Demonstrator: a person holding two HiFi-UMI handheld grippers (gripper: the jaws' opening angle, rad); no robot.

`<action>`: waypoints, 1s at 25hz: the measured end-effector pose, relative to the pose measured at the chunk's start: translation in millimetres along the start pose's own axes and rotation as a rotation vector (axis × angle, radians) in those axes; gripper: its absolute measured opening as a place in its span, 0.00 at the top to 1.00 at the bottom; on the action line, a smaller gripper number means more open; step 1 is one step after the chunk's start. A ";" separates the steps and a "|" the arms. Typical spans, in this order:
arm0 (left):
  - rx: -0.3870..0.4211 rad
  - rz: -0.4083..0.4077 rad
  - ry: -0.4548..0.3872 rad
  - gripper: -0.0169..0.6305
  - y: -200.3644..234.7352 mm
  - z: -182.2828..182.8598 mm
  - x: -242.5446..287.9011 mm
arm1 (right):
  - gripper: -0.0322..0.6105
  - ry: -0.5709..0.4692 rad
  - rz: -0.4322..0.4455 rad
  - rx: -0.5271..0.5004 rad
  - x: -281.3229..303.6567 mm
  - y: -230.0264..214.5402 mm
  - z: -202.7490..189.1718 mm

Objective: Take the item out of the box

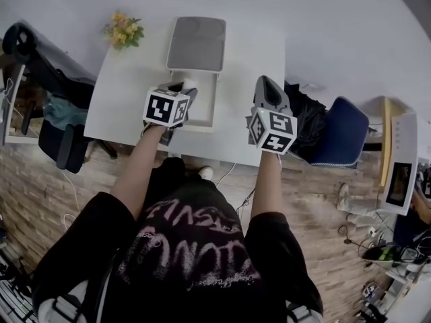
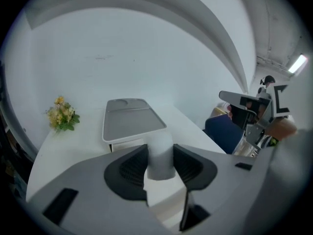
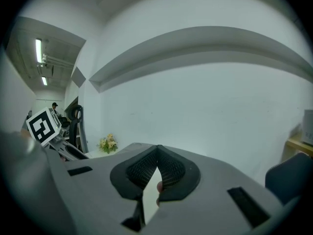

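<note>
A white box (image 1: 205, 110) with its grey lid (image 1: 196, 44) swung back lies on the white table (image 1: 121, 93). In the left gripper view, a white cylindrical item (image 2: 160, 143) stands upright between the dark pads, and my left gripper (image 2: 160, 158) is shut on it, in front of the grey lid (image 2: 132, 117). In the head view, my left gripper (image 1: 183, 93) is over the box's near left part. My right gripper (image 1: 269, 85) hovers to the right of the box, pointing away from me. Its jaws (image 3: 156, 152) meet at the tips with nothing between them.
A bunch of yellow flowers (image 1: 122, 31) lies at the table's far left corner. To the right of the table stands a blue chair (image 1: 343, 134), with a dark bag beside it. A black office chair (image 1: 64, 130) stands at the left. A white device with a screen (image 1: 399, 170) is at the far right.
</note>
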State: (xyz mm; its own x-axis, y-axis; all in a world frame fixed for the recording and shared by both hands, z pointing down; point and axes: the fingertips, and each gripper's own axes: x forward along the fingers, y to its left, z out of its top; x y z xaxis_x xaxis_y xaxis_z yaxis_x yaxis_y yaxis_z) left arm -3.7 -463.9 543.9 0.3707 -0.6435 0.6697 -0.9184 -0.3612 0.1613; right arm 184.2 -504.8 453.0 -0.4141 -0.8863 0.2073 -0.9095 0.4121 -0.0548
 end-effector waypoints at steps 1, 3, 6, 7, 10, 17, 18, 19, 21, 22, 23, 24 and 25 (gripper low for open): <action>0.008 -0.001 -0.027 0.72 0.5 7.5 -5.5 | 0.94 -0.007 0.001 -0.003 -0.6 2.7 3.5; 0.023 -0.004 -0.074 0.72 0.9 19.5 -16.1 | 0.94 -0.017 0.001 -0.007 -2.6 7.6 9.1; 0.041 -0.002 -0.126 0.72 1.4 31.2 -29.7 | 0.94 -0.032 -0.002 -0.008 -7.8 12.9 16.4; 0.045 0.001 -0.143 0.72 2.1 35.0 -33.6 | 0.94 -0.037 -0.004 -0.010 -9.2 14.6 19.3; 0.049 0.004 -0.190 0.72 3.7 46.1 -45.2 | 0.94 -0.050 0.002 -0.018 -10.7 21.6 26.9; 0.108 0.044 -0.332 0.72 0.7 75.0 -82.2 | 0.94 -0.081 0.014 -0.031 -18.5 30.1 40.5; 0.115 0.048 -0.359 0.72 -0.2 79.6 -88.4 | 0.94 -0.085 0.014 -0.032 -20.0 30.8 42.6; 0.121 0.053 -0.385 0.72 -0.6 84.2 -94.3 | 0.94 -0.092 0.015 -0.034 -21.1 31.7 45.2; 0.130 0.069 -0.428 0.72 0.9 92.0 -104.1 | 0.94 -0.109 0.016 -0.036 -21.9 33.7 51.1; 0.131 0.075 -0.441 0.72 2.1 94.4 -107.9 | 0.94 -0.115 0.016 -0.036 -21.9 34.8 53.4; 0.132 0.079 -0.451 0.72 2.9 96.1 -111.2 | 0.94 -0.120 0.018 -0.035 -22.0 35.9 55.0; 0.133 0.081 -0.461 0.72 3.0 97.8 -114.6 | 0.94 -0.124 0.019 -0.036 -22.5 36.8 56.4; 0.137 0.082 -0.474 0.72 2.6 99.7 -118.3 | 0.94 -0.128 0.020 -0.038 -23.5 37.6 57.7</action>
State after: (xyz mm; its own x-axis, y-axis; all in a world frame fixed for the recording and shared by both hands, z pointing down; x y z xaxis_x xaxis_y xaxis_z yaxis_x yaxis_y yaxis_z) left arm -36.2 -456.0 392.8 0.3489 -0.8981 0.2678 -0.9325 -0.3610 0.0041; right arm 157.5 -480.7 389.7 -0.4360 -0.8963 0.0802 -0.8998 0.4359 -0.0203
